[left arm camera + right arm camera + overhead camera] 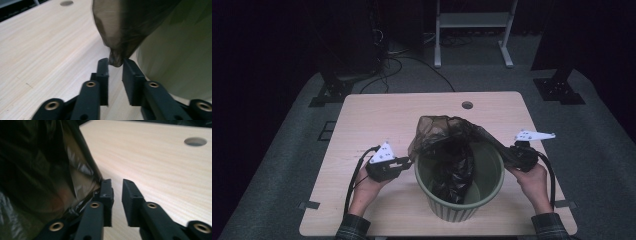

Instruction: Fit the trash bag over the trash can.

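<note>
High view: a dark bin bag (452,150) hangs partly inside a green bin (459,192) standing on the wooden table (377,115).

The bag's rim is stretched over the bin's mouth between both grippers. The left gripper (115,65) has its jaws slightly parted, a bunched tip of bag just at their tips, not pinched. The right gripper (117,187) also stands slightly open, the bag lying against the outside of one jaw, nothing between them.

No readable text or labels anywhere
</note>
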Demonstrator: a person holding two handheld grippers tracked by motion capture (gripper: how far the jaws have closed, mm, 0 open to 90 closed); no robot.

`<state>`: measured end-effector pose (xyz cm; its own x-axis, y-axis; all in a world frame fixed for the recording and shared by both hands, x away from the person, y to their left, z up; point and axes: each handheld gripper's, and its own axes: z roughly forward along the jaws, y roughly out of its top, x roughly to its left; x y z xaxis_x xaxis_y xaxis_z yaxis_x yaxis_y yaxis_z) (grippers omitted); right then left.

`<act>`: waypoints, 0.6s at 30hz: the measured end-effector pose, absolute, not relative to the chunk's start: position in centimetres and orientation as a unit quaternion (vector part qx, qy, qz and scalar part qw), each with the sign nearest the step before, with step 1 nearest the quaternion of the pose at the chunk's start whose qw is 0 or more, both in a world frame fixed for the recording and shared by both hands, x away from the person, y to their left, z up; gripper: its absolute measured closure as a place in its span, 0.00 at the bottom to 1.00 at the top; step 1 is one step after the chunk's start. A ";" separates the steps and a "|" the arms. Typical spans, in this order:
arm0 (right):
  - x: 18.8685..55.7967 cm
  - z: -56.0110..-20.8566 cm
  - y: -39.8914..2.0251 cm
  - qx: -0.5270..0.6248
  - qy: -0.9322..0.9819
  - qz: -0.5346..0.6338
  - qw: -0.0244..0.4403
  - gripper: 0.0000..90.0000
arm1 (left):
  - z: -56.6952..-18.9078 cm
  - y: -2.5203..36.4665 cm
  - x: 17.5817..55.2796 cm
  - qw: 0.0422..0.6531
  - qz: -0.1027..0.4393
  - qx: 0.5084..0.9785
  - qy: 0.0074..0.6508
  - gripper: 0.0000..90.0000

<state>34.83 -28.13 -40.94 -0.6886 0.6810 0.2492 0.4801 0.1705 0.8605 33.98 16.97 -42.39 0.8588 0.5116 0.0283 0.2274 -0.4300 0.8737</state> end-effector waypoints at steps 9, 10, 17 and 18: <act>33.7 -37.3 -32.6 0.400 0.718 0.556 0.126 0.74 | -38.9 20.9 33.6 0.541 0.154 0.793 0.235 0.63; 33.4 -36.8 -33.0 0.399 0.713 0.562 0.127 0.74 | -38.3 21.2 33.5 0.550 0.152 0.788 0.233 0.61; 31.4 -33.4 -33.7 0.368 0.702 0.596 0.130 0.69 | -34.0 20.8 32.9 0.594 0.145 0.768 0.192 0.45; 31.1 -32.9 -33.5 0.359 0.702 0.602 0.125 0.67 | -33.7 20.5 32.9 0.596 0.143 0.767 0.187 0.43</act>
<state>31.06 -33.52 -32.88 -0.7109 0.6544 0.2576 0.3543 0.0169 0.9350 32.86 20.50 -33.66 0.8893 0.4573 -0.0042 0.1170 -0.2186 0.9688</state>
